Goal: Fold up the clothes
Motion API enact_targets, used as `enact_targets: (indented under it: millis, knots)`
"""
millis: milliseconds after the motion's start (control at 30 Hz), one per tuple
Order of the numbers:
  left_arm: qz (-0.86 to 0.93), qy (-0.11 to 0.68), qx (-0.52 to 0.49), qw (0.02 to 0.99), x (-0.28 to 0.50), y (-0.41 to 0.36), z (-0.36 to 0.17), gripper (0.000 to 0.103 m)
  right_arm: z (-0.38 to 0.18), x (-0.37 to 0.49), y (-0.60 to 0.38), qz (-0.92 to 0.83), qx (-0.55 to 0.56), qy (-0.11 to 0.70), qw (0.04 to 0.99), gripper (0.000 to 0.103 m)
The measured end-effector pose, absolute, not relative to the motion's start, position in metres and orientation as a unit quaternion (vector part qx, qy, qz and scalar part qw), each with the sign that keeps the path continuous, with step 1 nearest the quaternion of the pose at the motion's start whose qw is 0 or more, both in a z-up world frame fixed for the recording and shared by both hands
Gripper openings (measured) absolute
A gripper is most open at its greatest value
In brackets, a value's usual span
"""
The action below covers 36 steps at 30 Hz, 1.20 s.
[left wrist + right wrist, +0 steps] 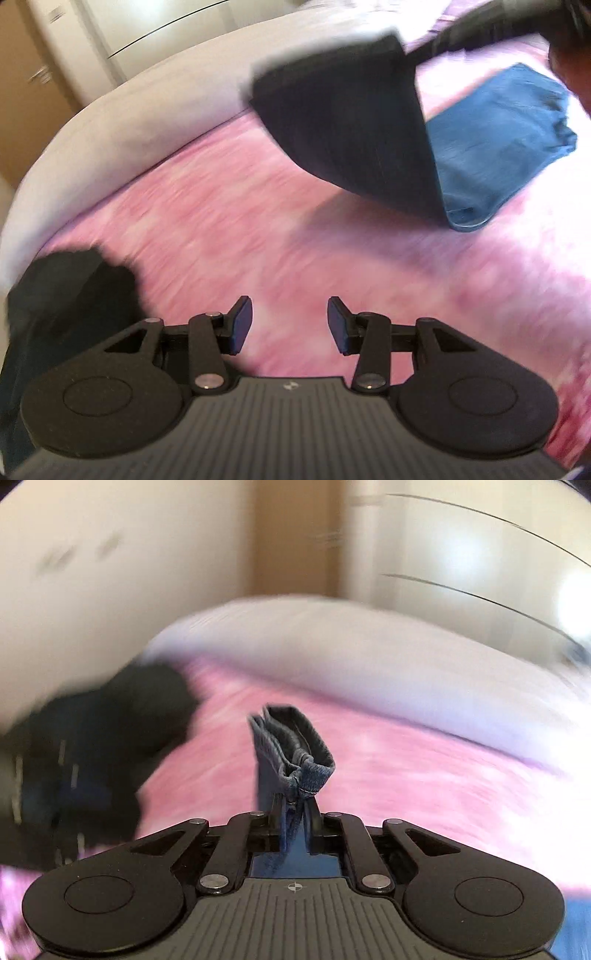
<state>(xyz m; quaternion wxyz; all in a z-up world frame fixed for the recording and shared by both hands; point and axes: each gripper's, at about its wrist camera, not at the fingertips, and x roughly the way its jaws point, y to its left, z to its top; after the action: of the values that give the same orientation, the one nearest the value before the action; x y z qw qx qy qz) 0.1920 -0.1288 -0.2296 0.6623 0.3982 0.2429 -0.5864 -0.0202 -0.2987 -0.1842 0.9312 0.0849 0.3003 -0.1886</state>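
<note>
In the right wrist view my right gripper (293, 805) is shut on a strip of dark blue denim (295, 746), whose stitched hem stands up out of the jaws. In the left wrist view a dark denim garment (343, 122) hangs in the air over the bed, its top running up to a blurred black shape at the upper right. Behind it a blue folded garment (495, 147) lies on the pink bedspread (258, 221). My left gripper (290, 314) is open above the bedspread with nothing between its fingers.
A pile of dark clothes (66, 295) lies at the bed's left side, also visible as the dark pile (92, 746). A white sheet border (129, 103) rims the far edge of the bed. Pale wardrobe doors (461, 554) stand beyond it.
</note>
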Motion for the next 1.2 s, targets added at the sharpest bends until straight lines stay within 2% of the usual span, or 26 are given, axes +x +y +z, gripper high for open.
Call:
enact_targets:
  millis: [133,233,300,433,600,667,867,1133,1167,1200]
  knots:
    - [-0.64,0.2,0.414,0.616,0.135,-0.19,-0.224,0.04,-0.161,-0.135,-0.377,-0.307,0.17,0.249,0.903,0.007]
    - [-0.672,0.18,0.414,0.587,0.092,-0.237,-0.224,0.042,-0.196,-0.208,-0.429,-0.364,0.266,0.248,0.858,0.007]
    - [-0.684,0.181,0.415,0.572,0.069,-0.265,-0.229,0.042,-0.248,-0.246,-0.463,-0.394,0.353,0.257,0.809,0.007]
    - [-0.702,0.191,0.419,0.543,0.024,-0.317,-0.243,0.042,-0.322,-0.277,-0.5,-0.387,0.437,0.282,0.762,0.007]
    - [-0.705,0.2,0.434,0.524,-0.005,-0.352,-0.256,0.042,-0.301,-0.29,-0.517,-0.369,0.459,0.219,0.778,0.007]
    - [-0.701,0.205,0.444,0.519,-0.007,-0.362,-0.265,0.043,-0.297,-0.297,-0.52,-0.373,0.453,0.215,0.781,0.007]
    - [-0.68,0.241,0.462,0.516,0.006,-0.375,-0.285,0.043,-0.334,-0.315,-0.536,-0.392,0.489,0.224,0.746,0.007]
    - [-0.649,0.34,0.373,0.57,0.082,-0.401,-0.29,0.043,-0.329,-0.323,-0.527,-0.371,0.518,0.219,0.739,0.007]
    - [-0.642,0.357,0.365,0.572,0.091,-0.407,-0.293,0.043,-0.328,-0.324,-0.526,-0.366,0.527,0.215,0.736,0.009]
    - [-0.633,0.376,0.363,0.571,0.098,-0.413,-0.3,0.043,-0.327,-0.325,-0.526,-0.363,0.535,0.211,0.733,0.016]
